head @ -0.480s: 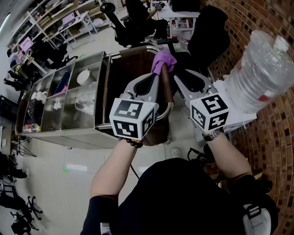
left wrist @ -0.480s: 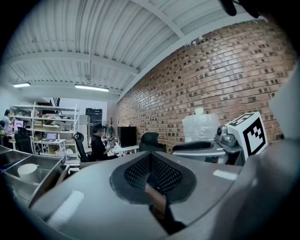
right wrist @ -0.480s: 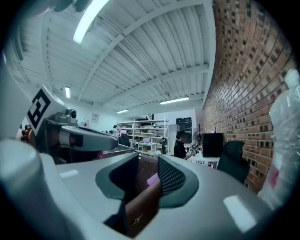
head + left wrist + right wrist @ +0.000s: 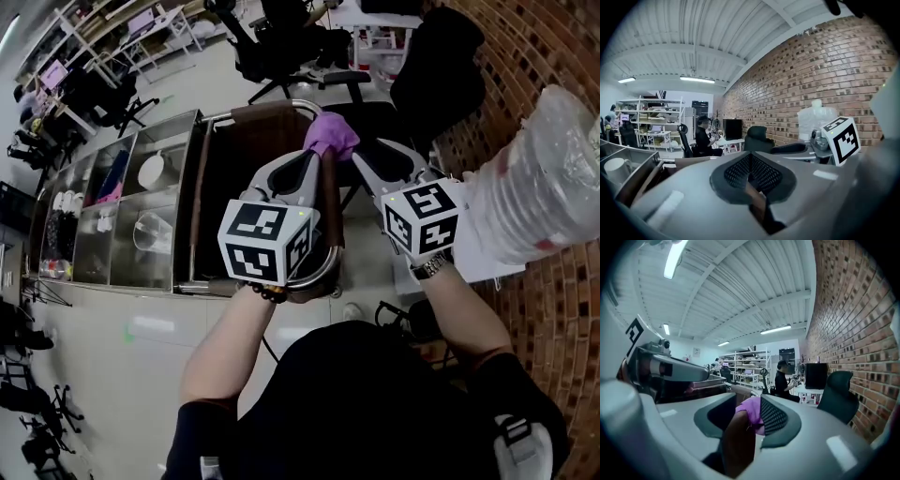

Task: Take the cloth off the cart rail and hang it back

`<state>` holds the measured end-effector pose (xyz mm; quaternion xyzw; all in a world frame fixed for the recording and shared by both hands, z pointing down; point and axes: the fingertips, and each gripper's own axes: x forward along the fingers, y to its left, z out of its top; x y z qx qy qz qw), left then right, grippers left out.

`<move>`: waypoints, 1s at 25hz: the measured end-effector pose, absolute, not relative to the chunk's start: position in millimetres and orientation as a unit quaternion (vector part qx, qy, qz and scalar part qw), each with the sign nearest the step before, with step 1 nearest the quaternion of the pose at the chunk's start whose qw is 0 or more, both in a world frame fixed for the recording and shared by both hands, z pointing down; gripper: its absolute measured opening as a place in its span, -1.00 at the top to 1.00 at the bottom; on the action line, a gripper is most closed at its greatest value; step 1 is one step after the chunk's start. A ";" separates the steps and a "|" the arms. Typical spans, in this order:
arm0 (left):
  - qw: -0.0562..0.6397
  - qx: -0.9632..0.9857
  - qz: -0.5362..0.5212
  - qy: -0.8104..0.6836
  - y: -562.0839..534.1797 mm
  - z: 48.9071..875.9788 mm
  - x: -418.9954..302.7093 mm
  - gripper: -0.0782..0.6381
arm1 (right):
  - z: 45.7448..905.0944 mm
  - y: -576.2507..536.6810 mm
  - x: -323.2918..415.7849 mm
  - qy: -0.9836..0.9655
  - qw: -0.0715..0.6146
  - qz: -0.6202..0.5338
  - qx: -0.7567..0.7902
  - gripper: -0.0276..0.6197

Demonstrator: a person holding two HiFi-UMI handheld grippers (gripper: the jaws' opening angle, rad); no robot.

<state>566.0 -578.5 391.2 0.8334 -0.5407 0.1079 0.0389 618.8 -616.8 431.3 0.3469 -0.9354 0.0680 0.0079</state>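
A purple cloth point(image 4: 330, 134) is bunched on the brown padded rail point(image 4: 258, 112) at the cart's near end. My right gripper point(image 4: 361, 150) reaches it from the right. In the right gripper view the cloth point(image 4: 751, 411) and the brown rail point(image 4: 738, 446) stand between the jaws. The cloth lies against the right pad point(image 4: 776, 416), and the jaws stand fairly wide around both. My left gripper point(image 4: 314, 161) lies along the rail just left of the cloth. Its pads point(image 4: 761, 173) meet, and a strip of brown rail point(image 4: 757, 206) shows behind them.
The steel cart point(image 4: 202, 272) has bins to the left holding a white cup point(image 4: 150, 169) and small items. A large water bottle point(image 4: 544, 178) stands at the right by the brick wall. A black office chair point(image 4: 436, 75) is beyond the cart. A person point(image 4: 783, 378) sits at a far desk.
Both grippers have edged forward along the rail. The right jaws now reach the purple cloth, which looks slightly more bunched. The view has shifted a little.
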 end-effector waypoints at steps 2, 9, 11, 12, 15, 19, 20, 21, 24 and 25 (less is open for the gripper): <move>0.046 0.830 0.112 -0.545 -593.0 396.7 561.0 0.82 | 442.6 -633.4 612.7 -0.937 0.018 0.076 0.342 0.41; 0.067 0.818 0.125 -0.558 -633.4 423.2 551.0 0.82 | 486.6 -680.2 596.2 -0.941 0.048 0.107 0.318 0.31; 0.073 0.816 0.127 -0.560 -642.6 430.5 548.4 0.82 | 498.4 -691.4 590.7 -0.942 0.056 0.116 0.309 0.28; 0.076 0.815 0.127 -0.560 -646.9 433.4 547.5 0.82 | 503.3 -696.5 588.1 -0.943 0.060 0.120 0.304 0.27; 0.083 0.814 0.128 -0.560 -658.0 439.9 545.4 0.82 | 515.9 -710.8 580.4 -0.945 0.067 0.134 0.291 0.24; 0.089 0.814 0.127 -0.560 -669.2 446.7 543.1 0.82 | 531.4 -725.1 572.1 -0.946 0.072 0.160 0.272 0.23; 0.090 0.813 0.127 -0.561 -671.4 448.0 542.6 0.82 | 534.6 -727.6 570.7 -0.946 0.073 0.166 0.268 0.23; 0.090 0.813 0.127 -0.562 -673.3 449.3 542.1 0.82 | 537.6 -729.6 569.3 -0.946 0.073 0.171 0.264 0.23; 0.093 0.811 0.127 -0.563 -678.5 452.2 539.5 0.82 | 545.4 -733.4 563.0 -0.948 0.079 0.184 0.249 0.24; 0.093 0.811 0.126 -0.564 -679.6 452.8 538.4 0.82 | 546.8 -733.6 560.7 -0.948 0.081 0.187 0.244 0.27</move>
